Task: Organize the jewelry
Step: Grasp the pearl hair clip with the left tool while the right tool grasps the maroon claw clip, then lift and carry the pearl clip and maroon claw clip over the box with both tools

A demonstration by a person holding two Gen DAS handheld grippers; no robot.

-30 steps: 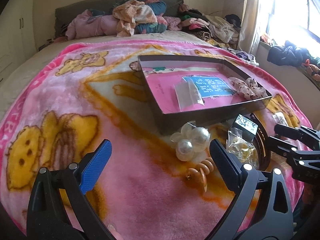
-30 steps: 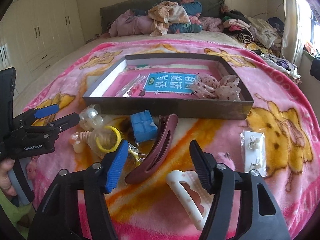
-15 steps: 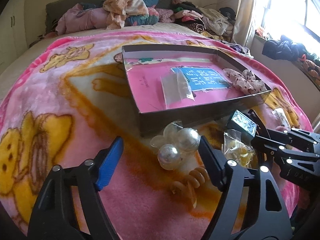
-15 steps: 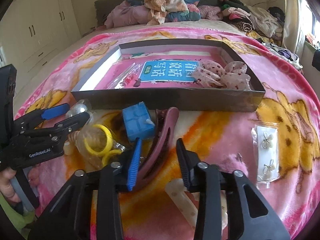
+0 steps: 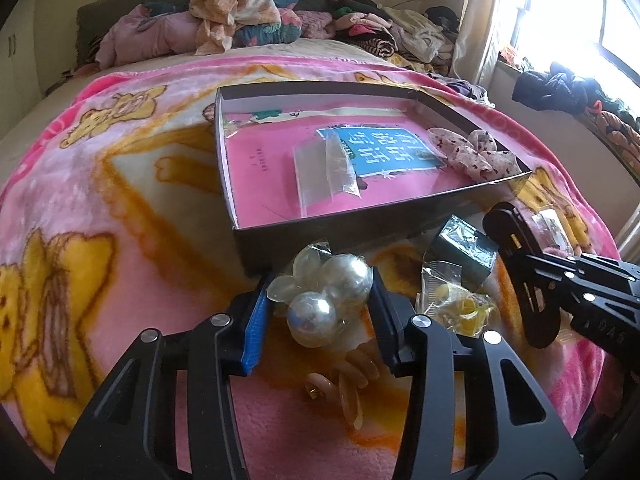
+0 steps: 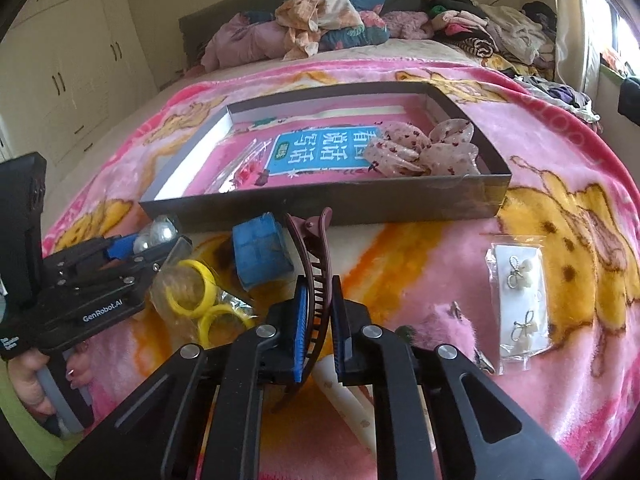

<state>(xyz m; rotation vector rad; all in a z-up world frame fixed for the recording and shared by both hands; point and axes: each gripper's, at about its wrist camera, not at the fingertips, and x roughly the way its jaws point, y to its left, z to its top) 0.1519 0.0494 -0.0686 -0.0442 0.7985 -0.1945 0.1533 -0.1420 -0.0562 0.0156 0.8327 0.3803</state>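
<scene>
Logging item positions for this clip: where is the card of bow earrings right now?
In the right wrist view, the bagged earring card lies flat on the pink blanket, right of the right gripper, outside the box near its right front corner.

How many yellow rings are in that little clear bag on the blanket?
2 that I can see, both inside the clear bag left of the maroon hair claw: one yellow ring standing higher, the other yellow ring lower, nearer the camera. More may be hidden in the crumpled plastic.

- Left claw (image 5: 318, 306): angled downward, jaws just been closing, pads against a bagged pearl-bead cluster (image 5: 326, 294).
- Right claw (image 6: 320, 320): angled downward, jaws clamped on a maroon plastic hair claw clip (image 6: 316, 272).
</scene>
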